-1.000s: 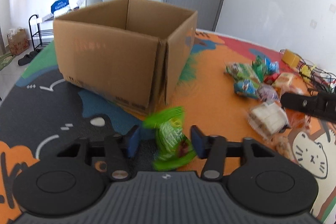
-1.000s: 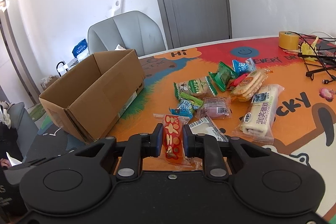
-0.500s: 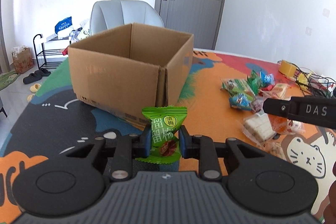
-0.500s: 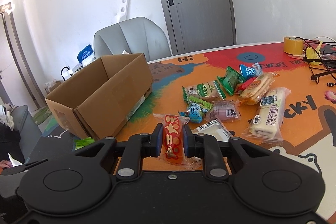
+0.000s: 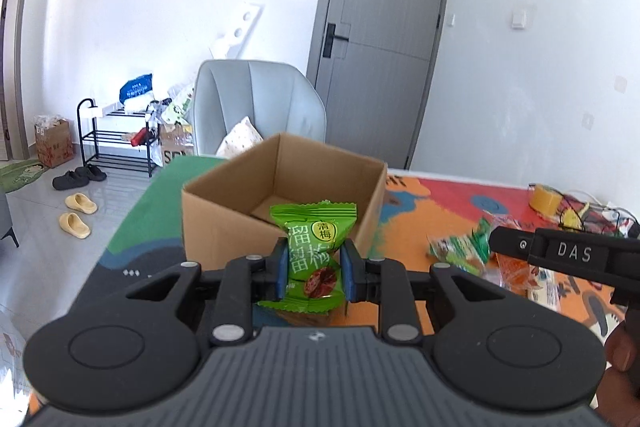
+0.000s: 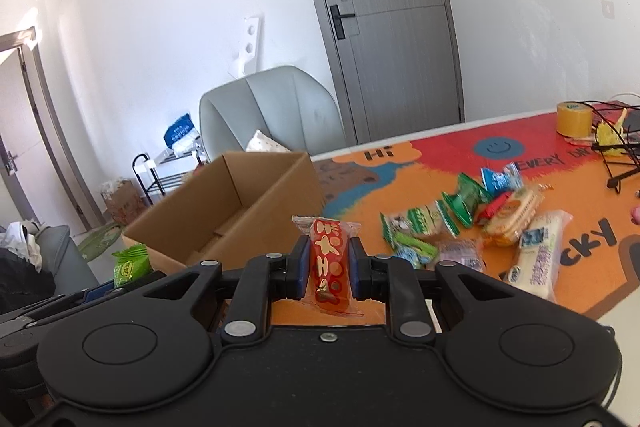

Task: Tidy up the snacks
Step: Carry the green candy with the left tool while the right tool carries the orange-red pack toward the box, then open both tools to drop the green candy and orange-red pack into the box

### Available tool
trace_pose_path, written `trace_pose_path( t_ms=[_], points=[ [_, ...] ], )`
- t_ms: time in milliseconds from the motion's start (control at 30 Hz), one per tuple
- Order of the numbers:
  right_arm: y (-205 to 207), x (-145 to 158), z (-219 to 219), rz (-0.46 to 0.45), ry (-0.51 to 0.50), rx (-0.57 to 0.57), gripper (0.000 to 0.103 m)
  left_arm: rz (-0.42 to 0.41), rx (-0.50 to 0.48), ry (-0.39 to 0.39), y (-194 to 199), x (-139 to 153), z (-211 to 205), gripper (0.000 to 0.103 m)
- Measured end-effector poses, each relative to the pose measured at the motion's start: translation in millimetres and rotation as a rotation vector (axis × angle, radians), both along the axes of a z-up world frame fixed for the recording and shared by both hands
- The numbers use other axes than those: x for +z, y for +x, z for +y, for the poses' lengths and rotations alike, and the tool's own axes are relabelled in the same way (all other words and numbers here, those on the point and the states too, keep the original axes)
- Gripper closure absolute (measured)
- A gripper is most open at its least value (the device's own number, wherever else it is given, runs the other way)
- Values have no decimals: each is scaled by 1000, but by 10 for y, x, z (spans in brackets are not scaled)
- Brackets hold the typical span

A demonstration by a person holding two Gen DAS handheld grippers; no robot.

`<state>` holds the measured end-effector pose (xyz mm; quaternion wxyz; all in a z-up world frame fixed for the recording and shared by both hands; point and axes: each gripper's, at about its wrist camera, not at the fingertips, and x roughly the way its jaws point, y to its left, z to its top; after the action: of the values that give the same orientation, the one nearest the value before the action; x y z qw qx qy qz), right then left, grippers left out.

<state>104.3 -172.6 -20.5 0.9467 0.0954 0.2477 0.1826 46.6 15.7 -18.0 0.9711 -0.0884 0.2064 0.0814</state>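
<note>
My left gripper (image 5: 313,274) is shut on a green plum-candy packet (image 5: 314,243) and holds it raised in front of the open cardboard box (image 5: 224,223). My right gripper (image 6: 330,269) is shut on a red snack packet (image 6: 330,259), raised above the table, to the right of the box (image 6: 248,211). The green packet also shows at the left of the right wrist view (image 6: 130,265). The right gripper's side (image 5: 568,253) shows at the right of the left wrist view. The box looks empty.
Several loose snack packets (image 6: 472,219) lie on the colourful table mat (image 6: 400,171) right of the box. A yellow tape roll (image 6: 573,119) and cables (image 6: 616,147) sit at the far right. A grey chair (image 5: 256,115) stands behind the table.
My left gripper closed on the green packet and lifted it up toward the box. My right gripper rose with the red packet and moved nearer the box.
</note>
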Motion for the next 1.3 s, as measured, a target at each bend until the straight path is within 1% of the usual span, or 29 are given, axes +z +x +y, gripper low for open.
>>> trace_pose_path(
  t_ms=[200, 433, 700, 967, 1033, 1167, 1233, 1300],
  points=[
    [56, 170, 187, -47, 3, 33, 82, -47, 24, -1, 79, 184, 174, 78],
    [244, 203, 450, -51, 9, 61, 82, -51, 51, -17, 284, 210, 372, 78],
    [461, 162, 704, -34, 29, 91, 82, -4, 46, -17, 503, 167, 492, 78],
    [645, 90, 773, 0, 57, 93, 82, 30, 53, -6, 725, 85, 531, 77],
    [684, 70, 777, 7, 61, 92, 82, 45, 62, -14, 781, 55, 550, 77],
    [747, 32, 810, 21, 66, 98, 82, 63, 77, -40, 825, 35, 628, 71],
    [768, 20, 835, 25, 70, 103, 82, 61, 96, -32, 809, 35, 651, 65],
    [790, 17, 868, 29, 78, 108, 82, 46, 112, -31, 754, 67, 690, 64]
  ],
)
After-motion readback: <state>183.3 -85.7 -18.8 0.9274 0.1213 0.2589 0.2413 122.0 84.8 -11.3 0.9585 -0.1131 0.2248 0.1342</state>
